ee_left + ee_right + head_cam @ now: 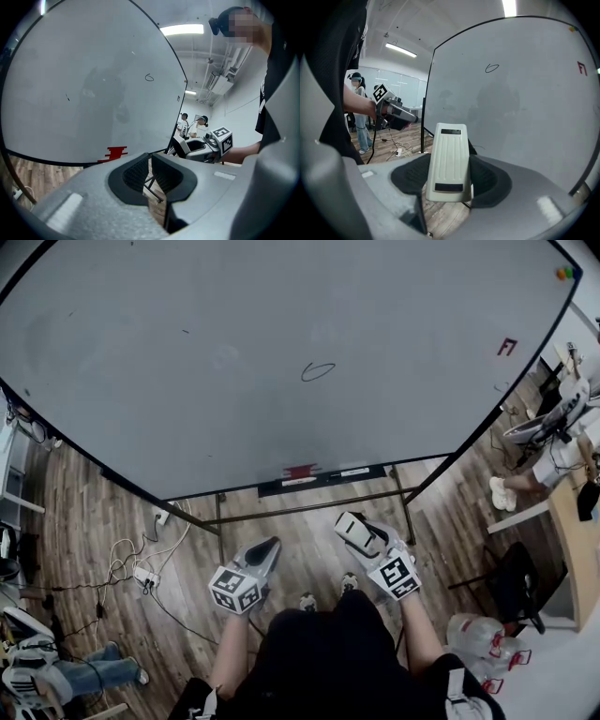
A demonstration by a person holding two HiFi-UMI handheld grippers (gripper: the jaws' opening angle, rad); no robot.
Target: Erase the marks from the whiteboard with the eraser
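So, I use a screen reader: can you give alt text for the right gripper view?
The right gripper holds a white eraser between its fingers, facing a whiteboard bearing a small black oval and a red mark.
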